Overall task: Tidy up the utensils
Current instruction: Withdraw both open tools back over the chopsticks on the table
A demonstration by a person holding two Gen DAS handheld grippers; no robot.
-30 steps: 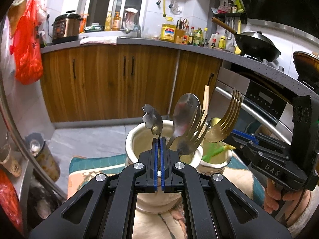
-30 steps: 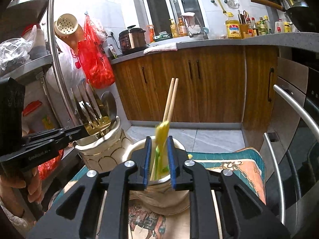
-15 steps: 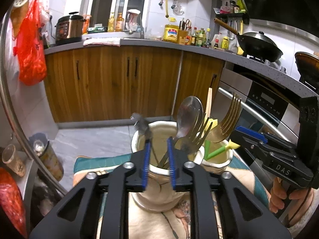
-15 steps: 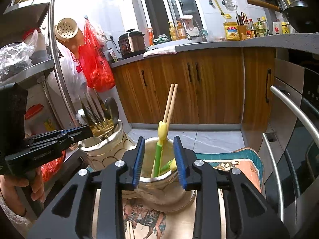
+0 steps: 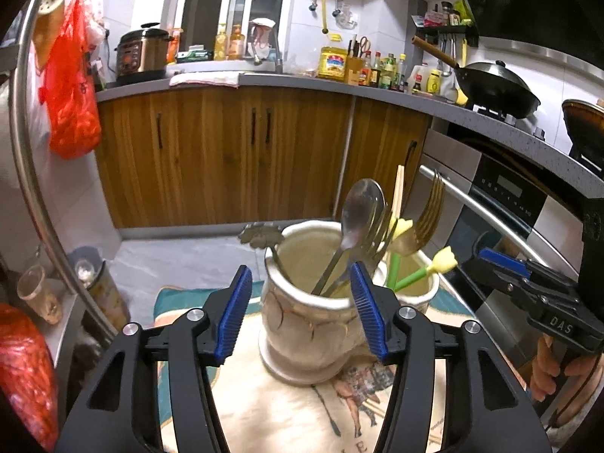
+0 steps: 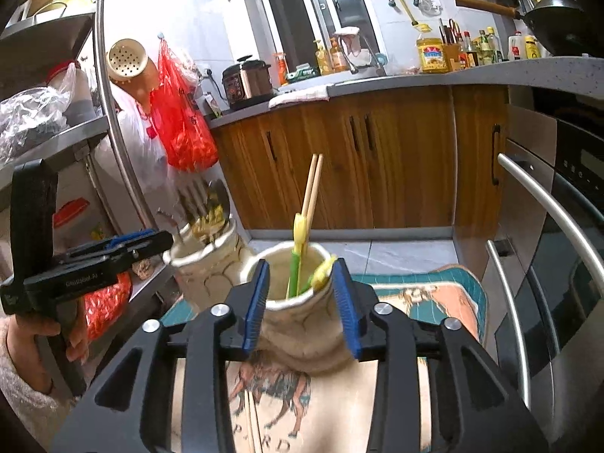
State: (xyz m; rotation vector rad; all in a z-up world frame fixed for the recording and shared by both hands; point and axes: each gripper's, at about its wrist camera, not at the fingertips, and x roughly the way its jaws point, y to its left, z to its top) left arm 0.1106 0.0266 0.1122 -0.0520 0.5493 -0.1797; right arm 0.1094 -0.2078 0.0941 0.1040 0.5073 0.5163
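A cream ceramic jar point(image 5: 305, 336) holds a silver spoon point(image 5: 360, 207), forks and a flower-handled utensil point(image 5: 262, 236) that leans on its left rim. My left gripper point(image 5: 301, 270) is open in front of this jar, its jaws opening with nothing pressed between the pads. A second cream jar point(image 6: 305, 343) holds wooden chopsticks point(image 6: 313, 188) and green sticks with yellow tulip tips point(image 6: 298, 234). My right gripper point(image 6: 302, 264) is open, its jaws opening to either side of that jar's neck without gripping it. Each gripper also shows in the other's view: the right gripper point(image 5: 502, 264) and the left gripper point(image 6: 151, 241).
Both jars stand on a printed mat point(image 6: 434, 294) with teal edging. A loose chopstick point(image 6: 251, 415) lies on the mat close under my right gripper. An oven with a steel handle point(image 6: 547, 204) is at the right, a metal rack point(image 6: 109, 113) at the left.
My left gripper opened and let go of the flower-handled utensil, which now leans in the jar. My right gripper opened off the green and yellow stick, which dropped lower into its jar.
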